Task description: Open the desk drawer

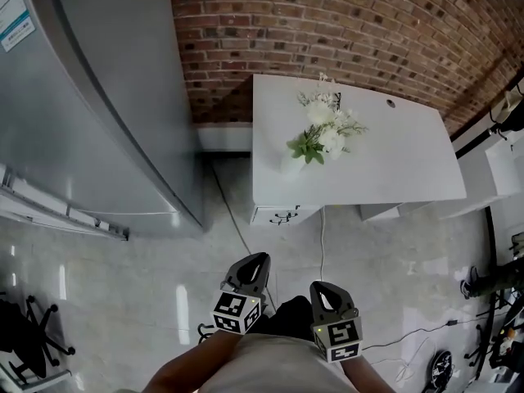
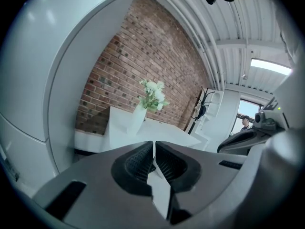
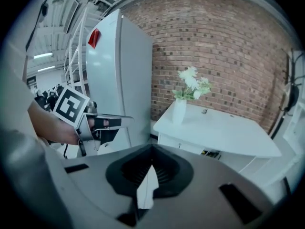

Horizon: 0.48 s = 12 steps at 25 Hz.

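Left gripper (image 1: 255,259): fingers (image 2: 138,159) closed together, only a thin slit between the tips, nothing held

Right gripper (image 1: 321,286): fingers (image 3: 164,168) fully closed, nothing between them

Both grippers are held low in front of the person, side by side and apart from each other, over the glossy tiled floor (image 1: 123,293). In the right gripper view the left gripper stands to the left of the right fingers, gripped by a hand (image 3: 50,128)

Desk drawer (image 1: 277,214): sits under the near left corner of the white surface (image 1: 401,166), ahead of both pairs of fingers and well apart from them. Neither gripper touches it. Its front carries a small dark handle and, from the right gripper view, appears pushed in

On the surface: 1 white vase (image 3: 179,111) holding white flowers (image 1: 326,129) with green leaves, upright, beyond the drawer as seen from the fingers and toward the left end

Surroundings: a tall grey refrigerator (image 1: 98,97) stands ahead and left of the left fingers, beside the surface. A red brick wall (image 1: 344,23) runs behind both. A dark cable (image 1: 231,211) and a white cable (image 1: 322,244) lie on the floor between the fingers and the surface
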### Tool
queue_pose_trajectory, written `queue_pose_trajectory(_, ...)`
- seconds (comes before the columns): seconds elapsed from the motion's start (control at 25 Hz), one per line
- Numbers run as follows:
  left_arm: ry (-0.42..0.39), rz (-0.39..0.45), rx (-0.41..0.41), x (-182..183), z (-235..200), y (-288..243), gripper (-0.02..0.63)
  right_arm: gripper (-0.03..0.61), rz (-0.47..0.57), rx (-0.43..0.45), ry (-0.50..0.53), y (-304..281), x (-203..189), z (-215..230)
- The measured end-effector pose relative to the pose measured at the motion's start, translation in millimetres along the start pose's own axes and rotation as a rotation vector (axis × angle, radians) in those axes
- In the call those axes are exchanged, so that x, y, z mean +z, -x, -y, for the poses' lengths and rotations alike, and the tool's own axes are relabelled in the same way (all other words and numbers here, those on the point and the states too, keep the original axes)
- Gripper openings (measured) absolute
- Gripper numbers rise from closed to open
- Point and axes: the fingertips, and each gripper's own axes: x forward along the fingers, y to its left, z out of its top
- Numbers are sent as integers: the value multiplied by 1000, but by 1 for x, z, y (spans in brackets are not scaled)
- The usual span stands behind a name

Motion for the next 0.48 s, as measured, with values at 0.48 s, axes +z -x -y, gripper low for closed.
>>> queue_pose_trajectory(0.48, -6, 17, 13, 6, 5, 2, 21, 15, 1, 47, 133, -24, 12, 7)
